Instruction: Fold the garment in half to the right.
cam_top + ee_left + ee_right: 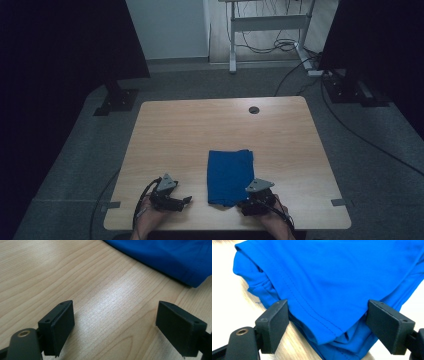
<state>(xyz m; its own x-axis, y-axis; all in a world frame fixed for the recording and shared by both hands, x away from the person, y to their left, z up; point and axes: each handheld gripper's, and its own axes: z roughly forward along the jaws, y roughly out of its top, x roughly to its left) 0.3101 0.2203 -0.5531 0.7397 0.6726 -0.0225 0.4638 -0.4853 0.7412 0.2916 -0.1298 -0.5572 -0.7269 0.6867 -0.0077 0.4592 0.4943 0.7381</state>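
Note:
A folded blue cloth [229, 176] lies on the wooden table [180, 135], near the front edge at the middle. My left gripper [187, 200] rests low to the left of the cloth, a short way off it. In the left gripper view its fingers [60, 322] stand wide apart over bare wood, with the blue cloth [170, 257] beyond them at upper right. My right gripper [245, 202] is at the cloth's near right corner. In the right gripper view that gripper [327, 327] is open, and the stitched corner of the blue cloth [332, 282] lies between its fingers.
A round cable hole [254, 110] sits near the table's far edge. Grey tape marks [111, 205] [338, 202] lie on the floor by the front corners. Dark panels on black stands [117, 100] [350, 90] flank the table, and a white desk frame [267, 22] with cables stands behind.

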